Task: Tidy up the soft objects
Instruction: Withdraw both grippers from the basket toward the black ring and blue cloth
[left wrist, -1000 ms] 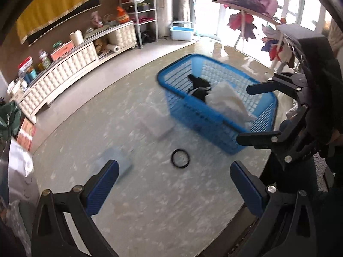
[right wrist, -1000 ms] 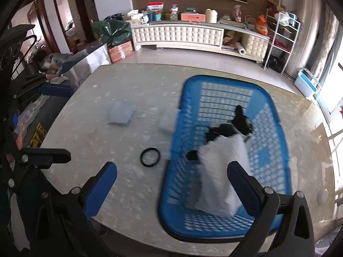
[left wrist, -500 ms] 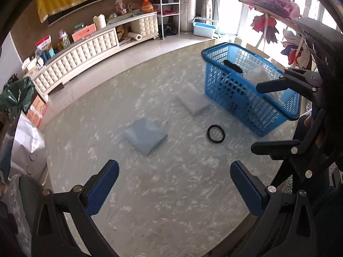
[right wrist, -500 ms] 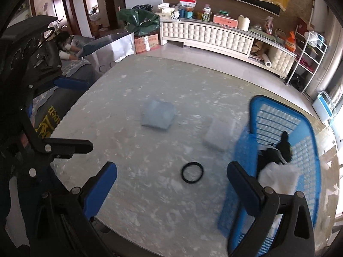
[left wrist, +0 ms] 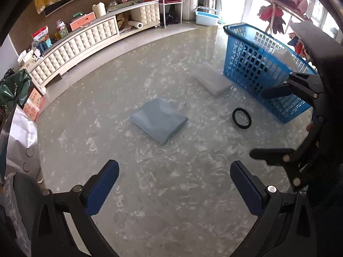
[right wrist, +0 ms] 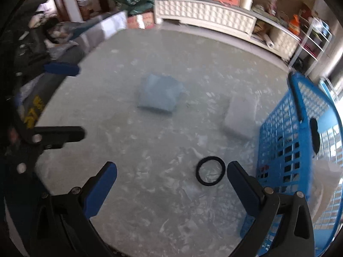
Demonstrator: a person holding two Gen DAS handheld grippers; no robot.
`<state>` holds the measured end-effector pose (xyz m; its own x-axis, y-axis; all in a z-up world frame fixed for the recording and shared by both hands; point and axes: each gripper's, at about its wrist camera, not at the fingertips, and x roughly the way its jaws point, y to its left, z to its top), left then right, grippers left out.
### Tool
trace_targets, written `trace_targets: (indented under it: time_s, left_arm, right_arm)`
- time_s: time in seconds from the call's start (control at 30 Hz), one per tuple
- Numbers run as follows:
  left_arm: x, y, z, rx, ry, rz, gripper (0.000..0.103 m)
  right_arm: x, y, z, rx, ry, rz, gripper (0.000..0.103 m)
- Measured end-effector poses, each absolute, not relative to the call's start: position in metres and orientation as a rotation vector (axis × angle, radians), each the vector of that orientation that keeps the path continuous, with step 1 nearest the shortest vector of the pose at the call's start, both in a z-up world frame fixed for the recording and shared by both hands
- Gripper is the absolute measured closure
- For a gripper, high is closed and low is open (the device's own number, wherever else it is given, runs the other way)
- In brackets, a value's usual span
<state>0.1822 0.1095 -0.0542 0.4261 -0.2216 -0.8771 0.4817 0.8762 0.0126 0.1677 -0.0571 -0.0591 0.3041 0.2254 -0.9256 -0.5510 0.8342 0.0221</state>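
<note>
Both the left gripper (left wrist: 174, 184) and the right gripper (right wrist: 171, 182) are held wide open, jaws empty. A blue cloth (left wrist: 158, 121) is seen mid-frame on the table (left wrist: 171, 192), a basket (left wrist: 263, 70) at upper right.

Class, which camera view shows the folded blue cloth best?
The left wrist view: the folded blue cloth lies sharp, edges and fold clear. In the right wrist view it is whole but blurred.

A white tufted cabinet (left wrist: 81, 42) lines the brown wall (left wrist: 25, 21).
</note>
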Motion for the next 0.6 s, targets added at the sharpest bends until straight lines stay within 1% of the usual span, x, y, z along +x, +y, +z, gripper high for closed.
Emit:
trace_targets:
  time_s: [0.17, 0.47, 0.6]
  left_arm:
    - [0.2, 0.11, -0.074, 0.288, 1.061, -0.477, 0.0]
    - [0.239, 0.109, -0.096, 0.29, 1.063, -0.518, 0.0]
    - [0.253, 0.106, -0.107, 0.308, 1.059, -0.539, 0.0]
  right_arm:
    - [0.185, -0.062, -0.082, -0.258, 1.202, 0.407, 0.0]
    - [0.204, -0.069, -0.108, -0.191, 1.259, 0.271, 0.0]
    - [0.212, -0.074, -0.117, -0.176, 1.287, 0.249, 0.007]
